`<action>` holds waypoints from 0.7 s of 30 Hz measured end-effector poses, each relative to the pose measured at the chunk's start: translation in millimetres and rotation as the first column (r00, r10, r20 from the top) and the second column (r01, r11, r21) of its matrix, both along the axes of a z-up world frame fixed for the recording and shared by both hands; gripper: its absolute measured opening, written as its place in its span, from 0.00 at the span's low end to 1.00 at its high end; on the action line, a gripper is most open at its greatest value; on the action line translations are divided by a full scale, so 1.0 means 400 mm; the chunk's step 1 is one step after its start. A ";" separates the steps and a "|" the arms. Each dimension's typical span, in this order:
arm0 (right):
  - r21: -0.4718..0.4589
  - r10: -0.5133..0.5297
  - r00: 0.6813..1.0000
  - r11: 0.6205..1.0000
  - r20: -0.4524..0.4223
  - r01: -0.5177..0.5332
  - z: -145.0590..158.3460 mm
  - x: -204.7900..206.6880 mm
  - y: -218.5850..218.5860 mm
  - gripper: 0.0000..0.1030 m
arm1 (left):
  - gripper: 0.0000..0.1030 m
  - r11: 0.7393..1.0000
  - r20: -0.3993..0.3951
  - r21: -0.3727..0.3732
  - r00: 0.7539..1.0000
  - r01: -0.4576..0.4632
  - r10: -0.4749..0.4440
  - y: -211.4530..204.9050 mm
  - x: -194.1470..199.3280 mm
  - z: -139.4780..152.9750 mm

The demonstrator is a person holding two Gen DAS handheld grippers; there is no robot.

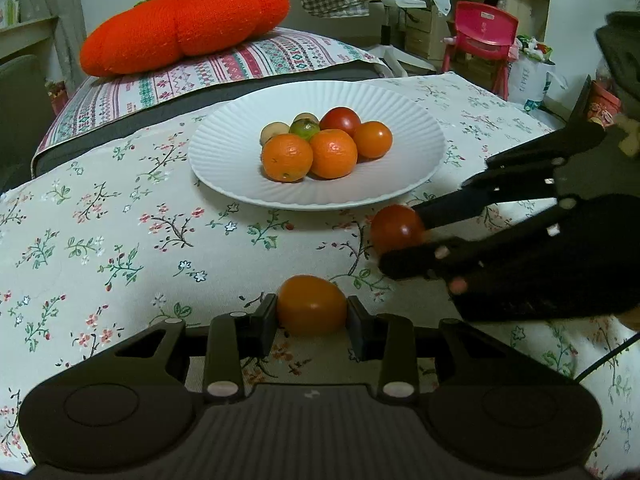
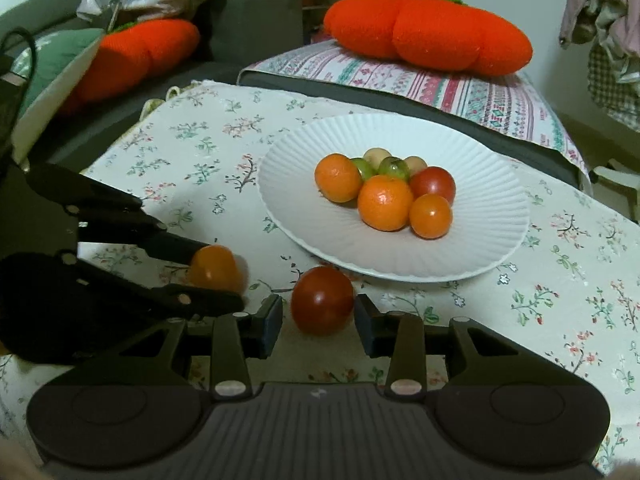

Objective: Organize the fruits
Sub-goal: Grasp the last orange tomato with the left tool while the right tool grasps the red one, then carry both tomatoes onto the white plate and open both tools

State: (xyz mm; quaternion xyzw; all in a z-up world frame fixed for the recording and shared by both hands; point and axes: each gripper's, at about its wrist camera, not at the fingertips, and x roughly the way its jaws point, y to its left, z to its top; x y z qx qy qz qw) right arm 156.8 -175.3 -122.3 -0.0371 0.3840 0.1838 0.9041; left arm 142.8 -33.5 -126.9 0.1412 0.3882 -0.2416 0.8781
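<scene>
A white ribbed plate [image 1: 224, 160] [image 2: 480, 240] on the floral cloth holds several fruits: oranges [image 1: 287, 157], tomatoes and small green and tan ones. My left gripper [image 1: 312, 322] is shut on an orange tomato [image 1: 311, 304], low over the cloth in front of the plate; it also shows in the right wrist view [image 2: 214, 268]. My right gripper [image 2: 319, 320] has its jaws around a red tomato [image 2: 322, 300], with small gaps at both pads. The red tomato also shows in the left wrist view [image 1: 396, 229], between the right fingers.
The floral tablecloth [image 1: 100, 220] covers the table. Behind it lies a striped cushion [image 1: 224, 68] with a large knitted orange pillow [image 1: 184, 24]. A second orange pillow [image 2: 140, 56] lies at the back left. A pink chair [image 1: 484, 36] stands at the far right.
</scene>
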 end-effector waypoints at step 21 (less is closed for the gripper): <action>0.091 -0.051 0.992 0.995 0.112 0.041 0.139 -0.031 -0.109 0.29 | 0.13 0.992 0.072 -0.126 0.997 0.002 0.007 0.002 0.024 0.124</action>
